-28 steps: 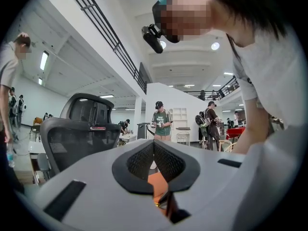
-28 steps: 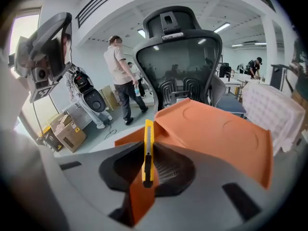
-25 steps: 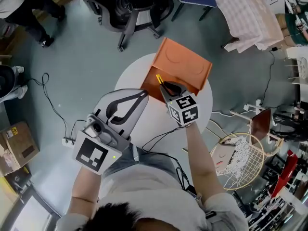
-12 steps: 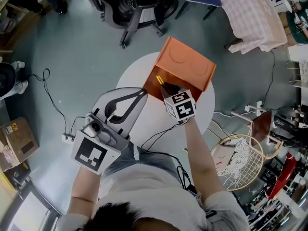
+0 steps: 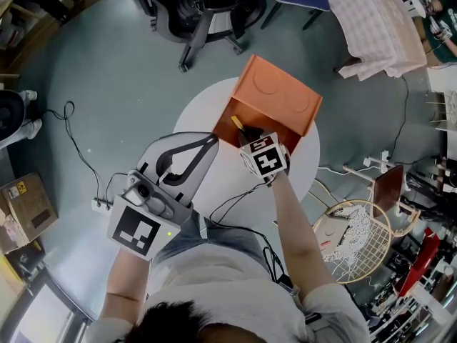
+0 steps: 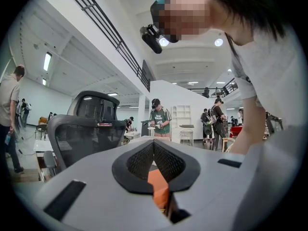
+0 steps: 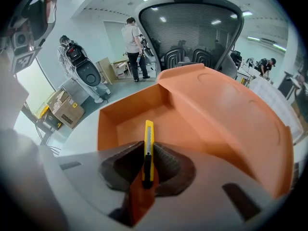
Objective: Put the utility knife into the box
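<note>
Findings, right gripper [image 7: 147, 146]: jaws clamped on yellow utility knife [image 7: 148, 150], handle pinched between the pads, blade end pointing out toward 12 o'clock. Holds the knife over the open tray of the orange box [image 7: 113, 124], tip past the tray's near wall. Cannot confirm contact with the tray floor. Raised orange lid section at 2 o'clock of the knife.

Findings, left gripper [image 5: 212, 140]: jaw tips pressed together, nothing gripped. Shows only a strip of the orange box through the gap behind the tips. Held at 8 o'clock of the box, well apart from the knife, over the 8 o'clock edge of the round white table [image 5: 203, 102].

Obstructions, head view: marker cube covers most of the right gripper's jaws, leaving only the yellow knife tip visible inside the box opening.

Surroundings, head view, taken from the table:
- black office chair [image 5: 203, 9] at 12 o'clock, just beyond the box
- checked cloth [image 5: 378, 27] at 2 o'clock
- wire basket [image 5: 360, 241] at 4 o'clock
- cardboard carton [image 5: 25, 216] at 8 o'clock
- black cable [image 5: 71, 145] on the floor at 9 o'clock
</note>
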